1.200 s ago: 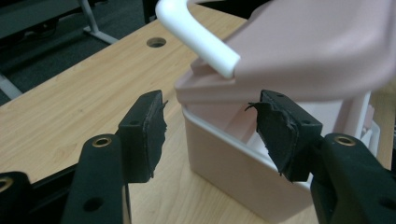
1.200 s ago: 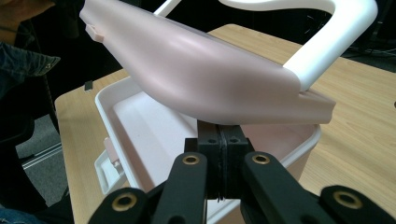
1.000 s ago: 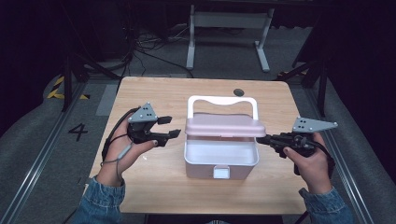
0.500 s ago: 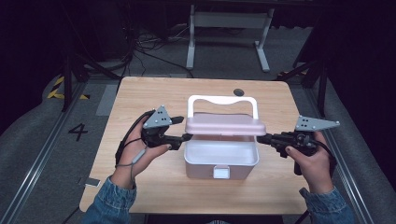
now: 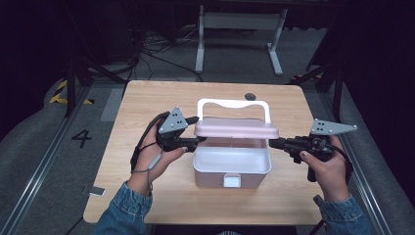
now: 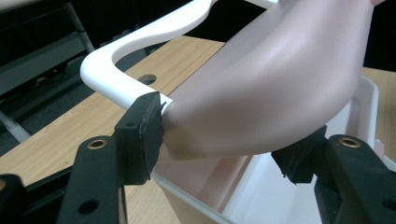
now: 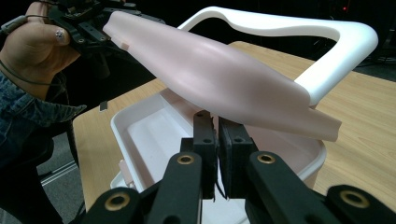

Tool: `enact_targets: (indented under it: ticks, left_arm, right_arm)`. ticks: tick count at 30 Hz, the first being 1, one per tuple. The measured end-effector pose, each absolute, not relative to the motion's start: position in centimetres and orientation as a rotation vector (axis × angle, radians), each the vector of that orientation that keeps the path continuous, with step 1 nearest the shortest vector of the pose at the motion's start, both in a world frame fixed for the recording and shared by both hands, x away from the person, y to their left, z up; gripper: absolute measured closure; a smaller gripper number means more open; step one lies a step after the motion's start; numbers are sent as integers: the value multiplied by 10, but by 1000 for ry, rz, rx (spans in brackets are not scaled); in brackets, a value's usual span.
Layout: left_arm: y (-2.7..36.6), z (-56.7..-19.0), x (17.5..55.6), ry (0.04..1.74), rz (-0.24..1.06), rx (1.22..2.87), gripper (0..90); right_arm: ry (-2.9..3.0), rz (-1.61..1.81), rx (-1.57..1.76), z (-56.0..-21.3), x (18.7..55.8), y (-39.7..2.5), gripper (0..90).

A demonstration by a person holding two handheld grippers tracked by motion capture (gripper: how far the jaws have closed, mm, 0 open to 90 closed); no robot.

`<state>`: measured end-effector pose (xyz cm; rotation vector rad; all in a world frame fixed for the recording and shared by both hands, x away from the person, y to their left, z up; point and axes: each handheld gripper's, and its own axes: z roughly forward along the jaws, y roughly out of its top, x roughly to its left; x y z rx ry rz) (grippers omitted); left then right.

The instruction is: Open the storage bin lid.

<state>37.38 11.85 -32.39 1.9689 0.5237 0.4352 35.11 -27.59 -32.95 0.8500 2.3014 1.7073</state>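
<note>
A white box [image 5: 232, 166] stands open mid-table, its white handle [image 5: 234, 103] upright behind it. A pink lid [image 5: 236, 128] hangs level just above the box. My right gripper [image 5: 271, 143] is shut on the lid's right edge; in the right gripper view its jaws [image 7: 217, 126] pinch the rim of the lid [image 7: 219, 70] above the box [image 7: 140, 135]. My left gripper [image 5: 195, 130] is open at the lid's left end. In the left gripper view [image 6: 219, 144] the lid [image 6: 280, 84] lies between the two spread pads, beside the handle [image 6: 126, 79].
The wooden table [image 5: 147, 98] has a dark round hole [image 5: 250, 96] behind the box and a small tag [image 5: 96, 191] at its front-left edge. A white metal frame [image 5: 240, 19] stands on the floor beyond.
My left gripper has moved right, from open table to the lid's left end, which now sits between its jaws. The right gripper and the lid have stayed put.
</note>
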Motion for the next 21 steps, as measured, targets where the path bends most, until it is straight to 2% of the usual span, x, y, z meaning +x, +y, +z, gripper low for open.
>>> enact_targets:
  ticks: [13, 21]
  left_arm:
    - [118, -323, 375, 530, 477, 1936, 436]
    - [113, -322, 378, 460, 490, 1931, 459]
  right_arm:
    - [2294, 1724, 857, -328, 350, -278, 856]
    - [2291, 1727, 868, -328, 350, -280, 830]
